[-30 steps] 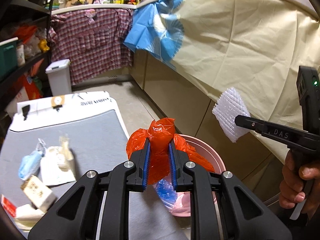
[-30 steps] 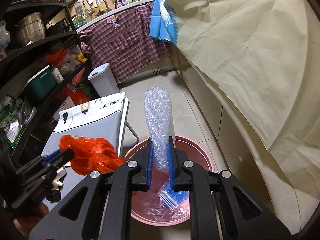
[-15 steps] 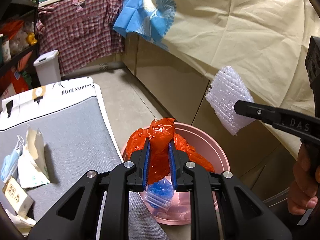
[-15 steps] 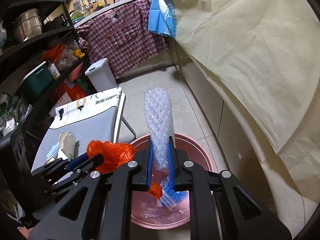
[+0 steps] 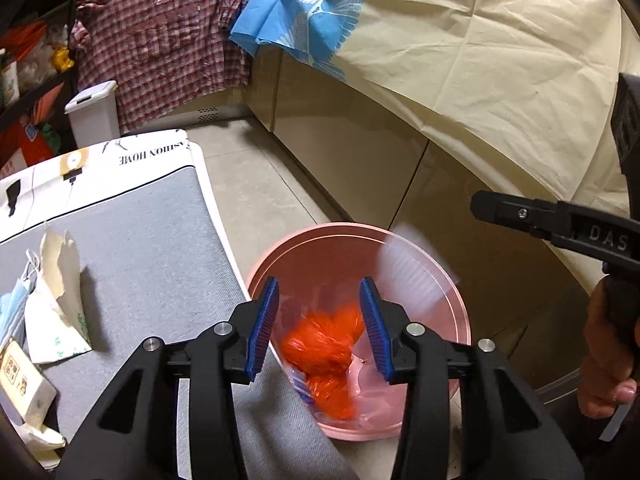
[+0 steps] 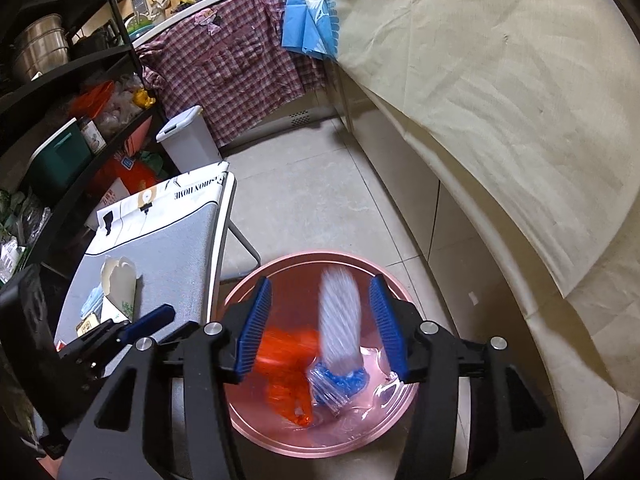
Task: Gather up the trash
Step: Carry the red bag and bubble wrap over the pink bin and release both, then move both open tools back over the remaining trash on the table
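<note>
Basin (image 5: 462,312), pink, round, standing on the tiled floor just beside the grey-topped table (image 5: 132,240); contents: crumpled clear plastic with a blue patch (image 6: 344,380) at the bottom

Orange plastic bag (image 5: 324,352), crumpled and motion-blurred, inside the basin, in line with the gap of the left gripper (image 5: 318,330) but clear of both blue pads; the right wrist view places it at the left side of the basin

Bubble wrap piece (image 6: 340,320), white, upright, streaked with blur, over the basin between the pads of the right gripper (image 6: 322,326), touching neither; in the left wrist view it appears against the far right rim of the basin

Left gripper: jaws opening, about half spread, nothing pressed between them, pointed steeply down at the basin

Right gripper: jaws opening, about half spread, nothing gripped; a person's hand (image 5: 608,356) holds its black handle at the right edge of the left wrist view

Table top, remaining items: torn white paper carton (image 5: 60,296) standing up, blue face mask (image 5: 14,312) beside it, small printed box (image 5: 24,380) near the near edge

Background: white lidded bin (image 5: 94,114) on the floor, plaid shirt (image 5: 160,44) and blue cloth (image 5: 296,16) draped over the counter, cream sheet (image 5: 500,60) covering the counter at right
</note>
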